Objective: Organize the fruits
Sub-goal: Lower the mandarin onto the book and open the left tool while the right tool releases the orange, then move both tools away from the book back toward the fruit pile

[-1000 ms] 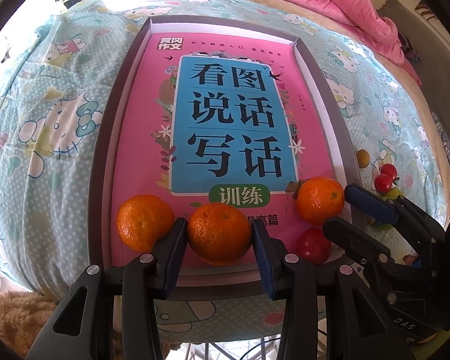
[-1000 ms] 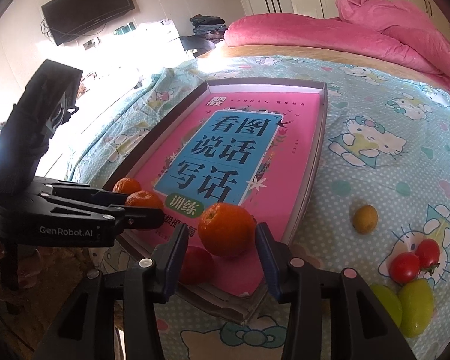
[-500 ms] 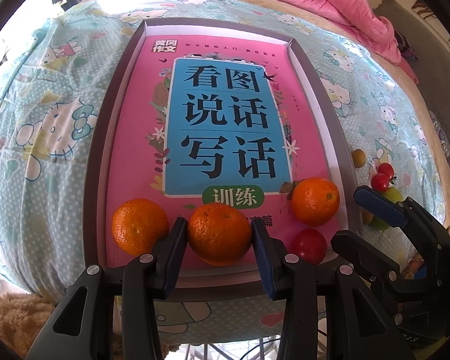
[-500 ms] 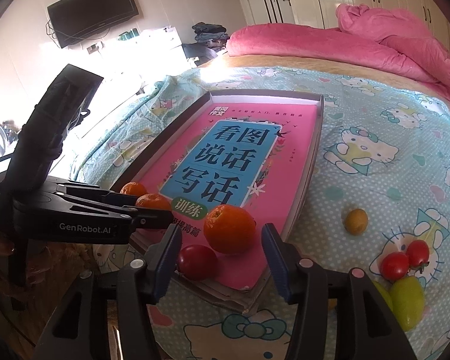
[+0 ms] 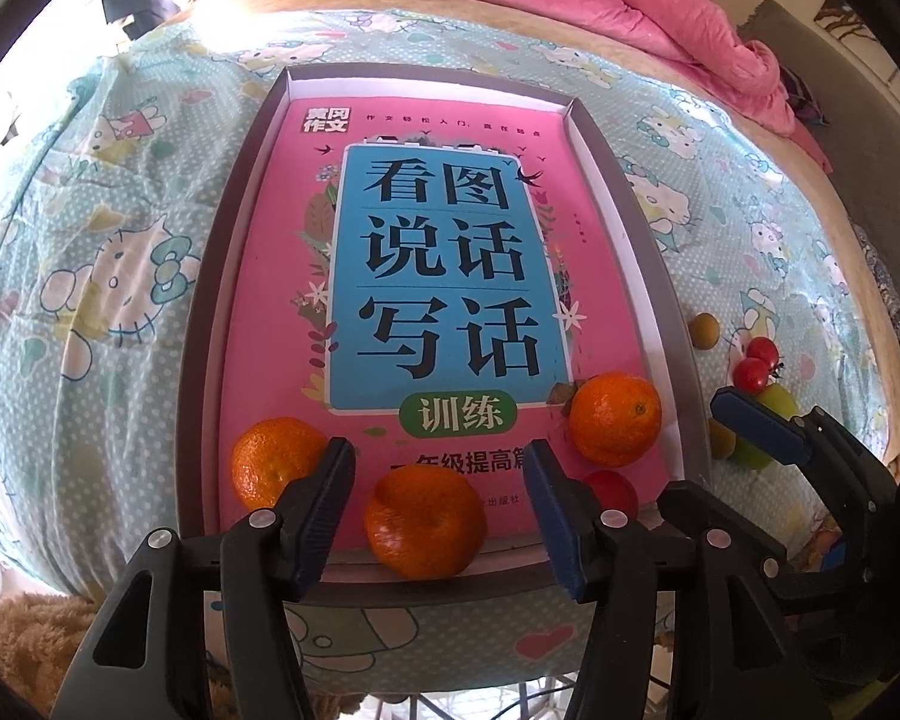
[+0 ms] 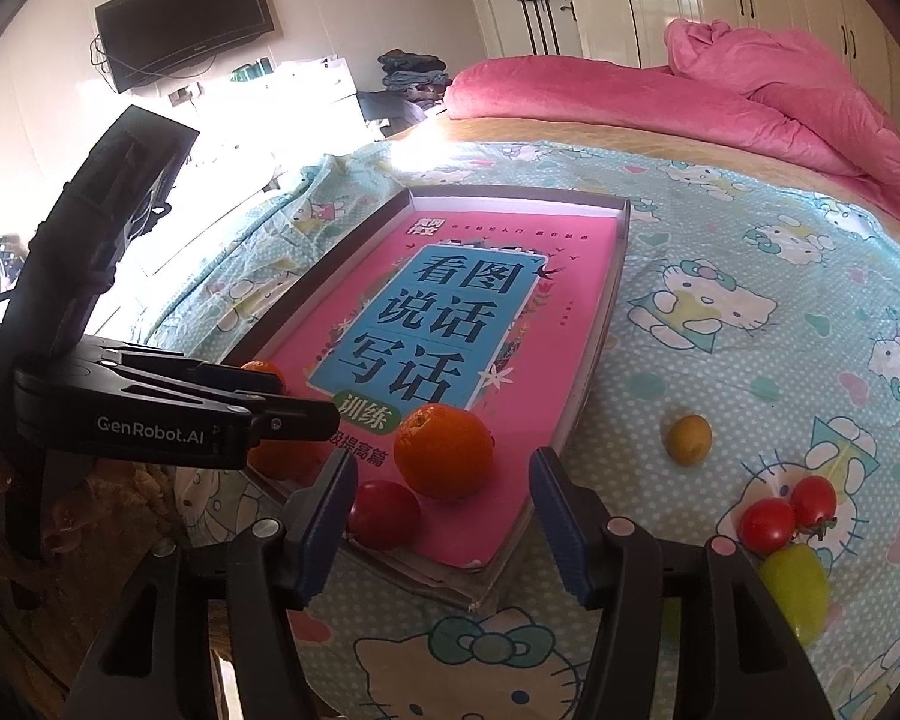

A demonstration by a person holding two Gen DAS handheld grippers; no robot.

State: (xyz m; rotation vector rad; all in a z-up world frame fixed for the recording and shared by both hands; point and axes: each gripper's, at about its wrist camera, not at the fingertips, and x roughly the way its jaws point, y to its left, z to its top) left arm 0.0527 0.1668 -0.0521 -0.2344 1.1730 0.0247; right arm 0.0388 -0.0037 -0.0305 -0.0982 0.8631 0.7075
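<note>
A grey shallow box holding a pink book lies on the bed. Three oranges sit at the book's near end: left, middle and right. A red tomato lies beside the right orange. My left gripper is open, its jaws apart on either side of the middle orange without touching it. My right gripper is open and empty, just short of the right orange and tomato.
On the Hello Kitty bedsheet right of the box lie a small yellow fruit, two cherry tomatoes and a green fruit. A pink quilt is heaped at the far end. The bed's near edge is just below the box.
My left gripper opened, let go of the middle orange and drew back a little. My right gripper opened wider and pulled back from the right orange.
</note>
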